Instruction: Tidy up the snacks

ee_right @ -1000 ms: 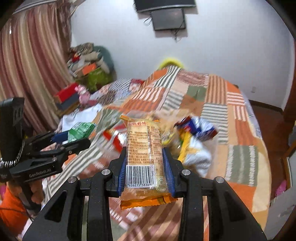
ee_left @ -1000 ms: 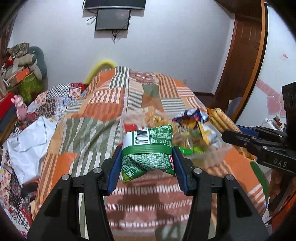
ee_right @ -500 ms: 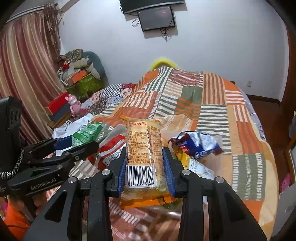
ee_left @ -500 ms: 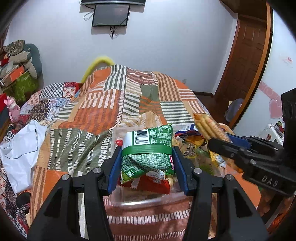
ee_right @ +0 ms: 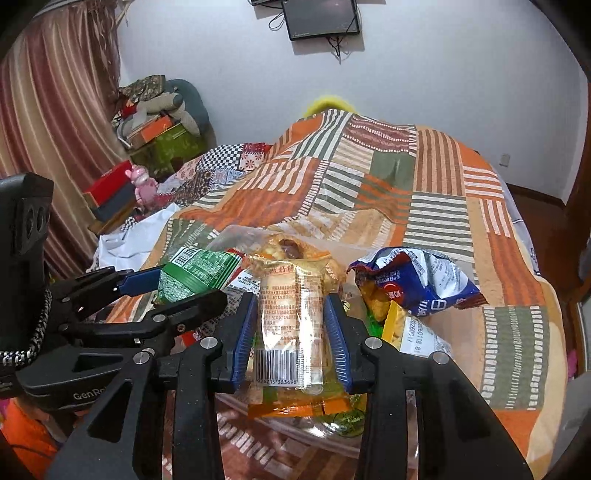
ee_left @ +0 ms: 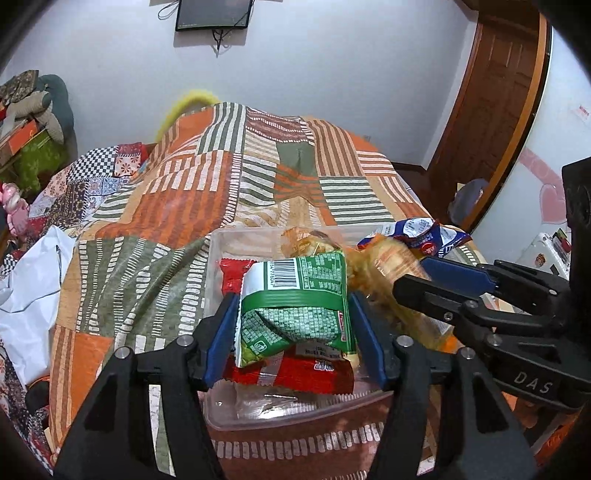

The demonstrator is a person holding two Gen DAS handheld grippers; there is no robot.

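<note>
the green snack bag (ee_left: 295, 306) is pinched between the blue pads of the left gripper (ee_left: 293, 332), its barcode end up, held just over the near part of a clear plastic box (ee_left: 280, 415) that sits on the striped patchwork bedspread (ee_left: 177, 221). under the bag, inside the box, lies a red packet (ee_left: 295, 373), and another red packet (ee_left: 232, 273) shows behind it. the right gripper (ee_right: 290, 338) is clamped on a long orange cracker pack (ee_right: 291, 325), barcode toward the camera, held above the same box beside the green bag; in the left view that pack (ee_left: 384, 273) is blurred and lies just right of the green bag. a crumpled blue and white bag (ee_right: 413, 280) rests on top of other snacks at the right side of the box, with a yellow packet (ee_right: 395, 325) below it. farther out, a white sheet (ee_left: 33, 288) lies at the bed's left edge, a tv (ee_right: 319, 16) hangs on the white wall, and a striped curtain (ee_right: 51, 122) hangs at the far left.
</note>
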